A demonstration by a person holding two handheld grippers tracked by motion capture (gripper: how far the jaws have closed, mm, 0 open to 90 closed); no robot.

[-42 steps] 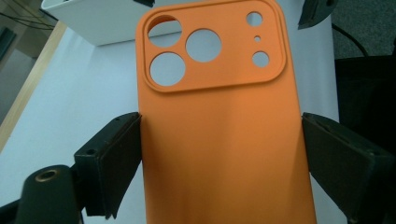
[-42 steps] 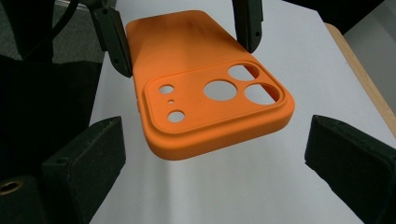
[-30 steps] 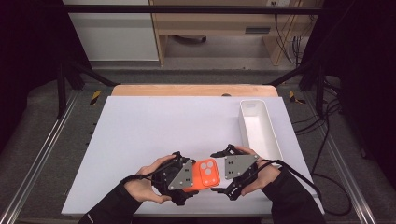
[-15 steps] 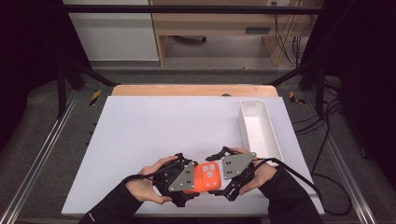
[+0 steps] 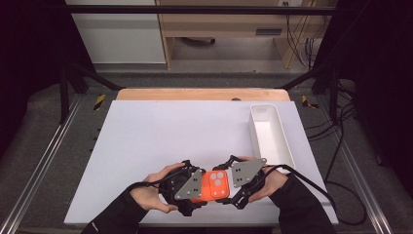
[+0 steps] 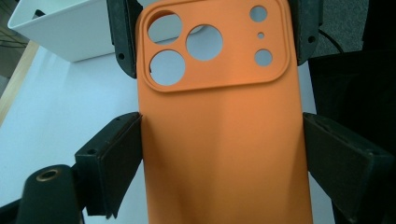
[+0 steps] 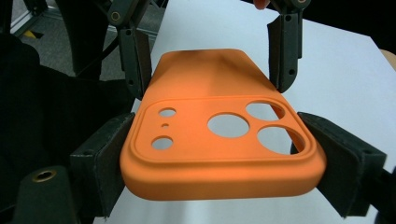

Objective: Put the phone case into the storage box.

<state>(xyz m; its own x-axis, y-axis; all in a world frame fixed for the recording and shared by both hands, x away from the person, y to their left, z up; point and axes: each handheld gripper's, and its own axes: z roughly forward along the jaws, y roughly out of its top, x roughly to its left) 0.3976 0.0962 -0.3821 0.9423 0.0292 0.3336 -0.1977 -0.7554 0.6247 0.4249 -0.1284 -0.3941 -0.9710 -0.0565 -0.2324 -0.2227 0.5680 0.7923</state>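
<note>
Nearby, white bin (image 5: 271, 134) beside orange phone case (image 5: 217, 184), contents unclear.

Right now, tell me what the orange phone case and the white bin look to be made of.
Orange phone case: probably soft silicone or rubbery plastic, with a matte surface, rounded edges and moulded camera holes. White bin: likely hard plastic, smooth with a slight sheen and thin straight walls. Neither is certain by look alone.

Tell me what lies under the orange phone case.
Through the camera holes of the orange silicone phone case, the white table shows. Whatever lies beneath its solid back is covered.
</note>
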